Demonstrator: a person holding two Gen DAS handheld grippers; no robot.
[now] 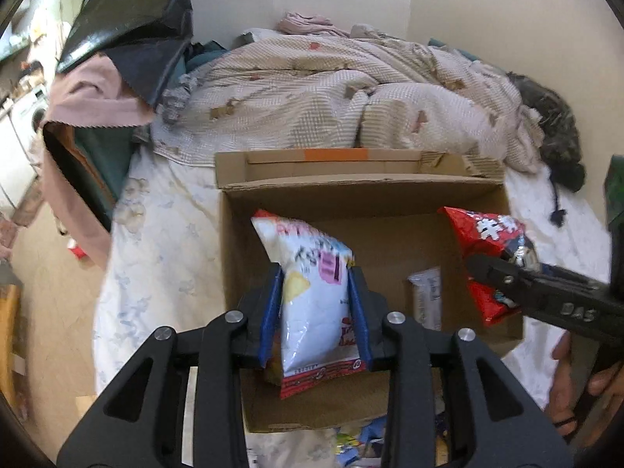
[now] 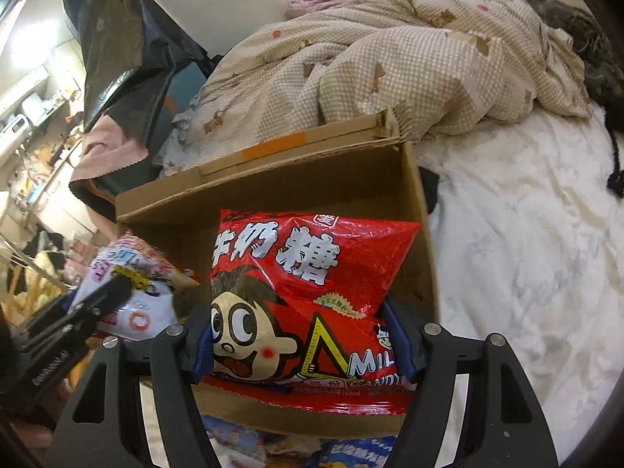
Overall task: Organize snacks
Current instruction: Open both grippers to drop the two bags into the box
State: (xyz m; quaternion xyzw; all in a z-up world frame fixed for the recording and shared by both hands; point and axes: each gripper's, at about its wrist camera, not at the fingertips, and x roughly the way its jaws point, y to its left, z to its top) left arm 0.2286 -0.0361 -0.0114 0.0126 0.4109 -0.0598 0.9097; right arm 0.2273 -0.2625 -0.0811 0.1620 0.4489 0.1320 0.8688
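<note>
My left gripper (image 1: 316,277) is shut on a white and pink chip bag (image 1: 312,292) and holds it over the open cardboard box (image 1: 351,195) on the bed. My right gripper (image 2: 300,319) is shut on a red milk candy bag (image 2: 308,304) above the same box (image 2: 273,195). In the left wrist view the right gripper (image 1: 483,269) enters from the right with the red bag (image 1: 483,241). In the right wrist view the left gripper (image 2: 117,288) and its white bag (image 2: 132,296) show at the left. A small grey packet (image 1: 427,300) lies inside the box.
The box sits on a white bedsheet (image 1: 156,253). A checked beige quilt (image 1: 331,97) is heaped behind it. Loose snack packets (image 2: 249,444) lie in front of the box. A black bag and pink cloth (image 1: 117,58) hang at the left. A dark garment (image 1: 553,128) lies at the right.
</note>
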